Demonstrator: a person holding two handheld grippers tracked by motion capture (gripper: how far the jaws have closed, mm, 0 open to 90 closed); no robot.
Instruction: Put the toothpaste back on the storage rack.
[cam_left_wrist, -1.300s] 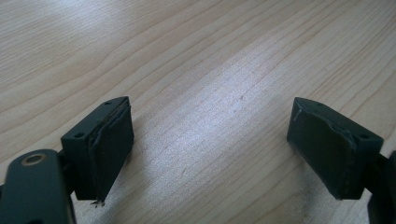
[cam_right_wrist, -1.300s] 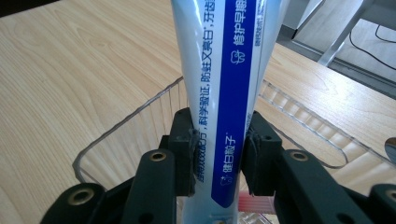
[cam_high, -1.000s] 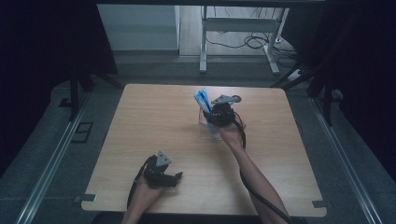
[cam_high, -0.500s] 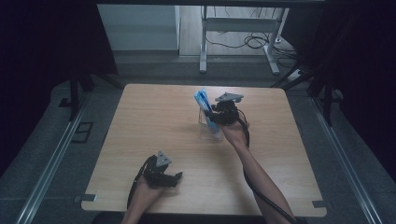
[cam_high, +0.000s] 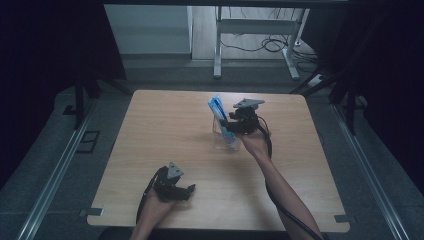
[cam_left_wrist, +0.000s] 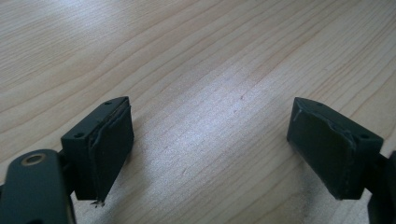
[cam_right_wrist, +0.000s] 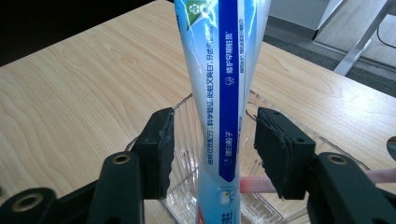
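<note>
A white and blue toothpaste tube (cam_high: 218, 110) (cam_right_wrist: 224, 93) stands upright in a clear plastic cup (cam_high: 226, 141) (cam_right_wrist: 180, 191) at the middle far part of the wooden table (cam_high: 165, 130). A pink toothbrush handle (cam_right_wrist: 254, 184) lies in the cup too. My right gripper (cam_high: 230, 125) (cam_right_wrist: 212, 128) is level with the tube, which stands between its jaws. They have just been opening, and a gap shows on each side of the tube. My left gripper (cam_high: 189, 190) (cam_left_wrist: 210, 135) rests open near the front left edge, with bare wood between its pads.
Beyond the table's far edge stand the legs of a white desk (cam_high: 218, 50) with cables on the floor. Dark curtains hang on both sides. Metal rails (cam_high: 55, 170) run along the floor to the left and right of the table.
My right hand has drawn back slightly towards the right from the tube, which stays upright in the cup. The left hand has not moved.
</note>
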